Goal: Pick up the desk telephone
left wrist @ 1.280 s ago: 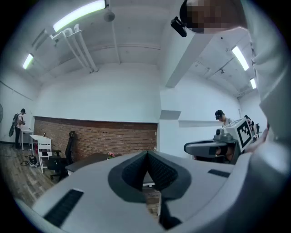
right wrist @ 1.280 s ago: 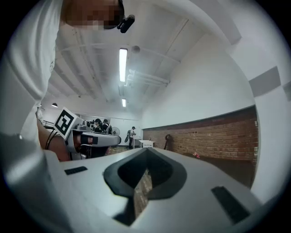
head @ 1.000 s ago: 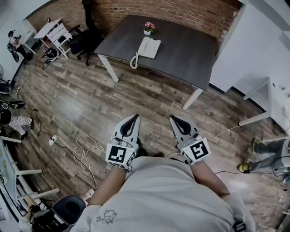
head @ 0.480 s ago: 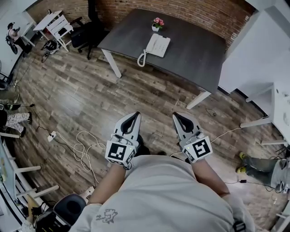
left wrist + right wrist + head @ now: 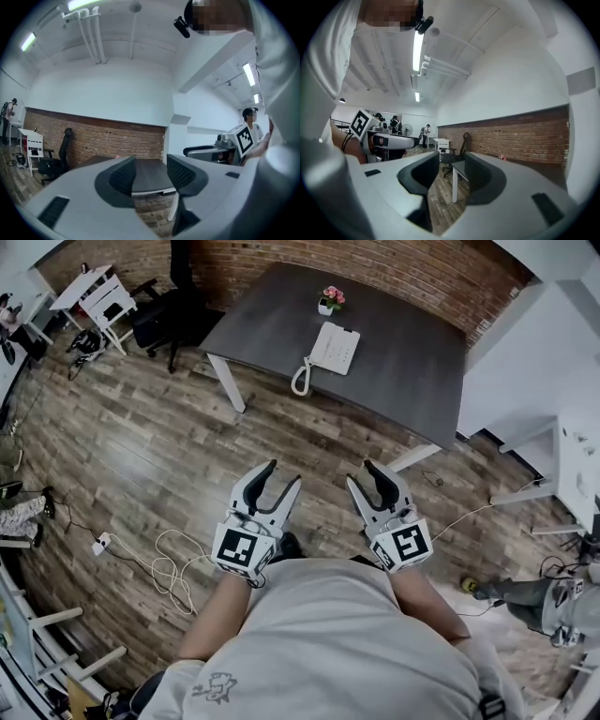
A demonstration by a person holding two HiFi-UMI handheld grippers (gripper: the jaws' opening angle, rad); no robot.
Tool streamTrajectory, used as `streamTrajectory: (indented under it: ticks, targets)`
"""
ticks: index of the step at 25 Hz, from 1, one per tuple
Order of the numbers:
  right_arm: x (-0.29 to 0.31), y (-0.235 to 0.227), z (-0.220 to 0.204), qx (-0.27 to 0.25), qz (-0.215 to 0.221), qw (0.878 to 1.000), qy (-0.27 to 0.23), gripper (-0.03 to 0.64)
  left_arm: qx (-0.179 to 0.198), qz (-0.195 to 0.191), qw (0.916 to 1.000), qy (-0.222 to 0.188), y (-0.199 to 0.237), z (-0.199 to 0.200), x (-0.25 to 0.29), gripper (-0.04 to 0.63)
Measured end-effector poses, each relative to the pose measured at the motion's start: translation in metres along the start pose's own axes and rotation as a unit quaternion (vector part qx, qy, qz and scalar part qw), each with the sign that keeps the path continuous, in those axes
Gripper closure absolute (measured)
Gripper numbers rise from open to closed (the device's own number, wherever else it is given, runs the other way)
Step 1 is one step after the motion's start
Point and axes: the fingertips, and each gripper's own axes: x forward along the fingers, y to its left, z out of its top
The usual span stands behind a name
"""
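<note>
Well short of the desk telephone [image 5: 335,347], with left gripper [image 5: 284,472] and right gripper [image 5: 362,472] just spread, both empty; risks snagging the coiled cord [image 5: 302,379] or toppling the flower pot [image 5: 328,302].

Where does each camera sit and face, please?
Head view: on the head, steeply down at table, telephone; shows shirt, left tool, right tool.
Left gripper view: on left tool, level toward table; right tool shows.
Right gripper view: on right tool, likewise; left tool shows.
Shared: table, brick wall; both jaws just opened, empty.
</note>
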Motion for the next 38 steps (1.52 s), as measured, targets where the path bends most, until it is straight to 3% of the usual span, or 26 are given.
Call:
streamTrajectory:
  ticks: [9,24,38]
  targets:
    - [0.040,0.011,0.002,-0.005,-0.008,1.000,0.016,0.430,-0.006,-0.019,0.9998,0.000,0.040,0.006,0.006,0.341]
    - [0.105,-0.028,-0.009,0.014,0.011,1.000,0.008,0.430,0.001,0.004,0.9999,0.011,0.085,0.002,0.045,0.334]
    - [0.159,-0.191,-0.023,0.034,0.011,0.999,0.011,0.430,0.002,-0.010,0.9994,0.032,0.096,0.005,0.219,0.321]
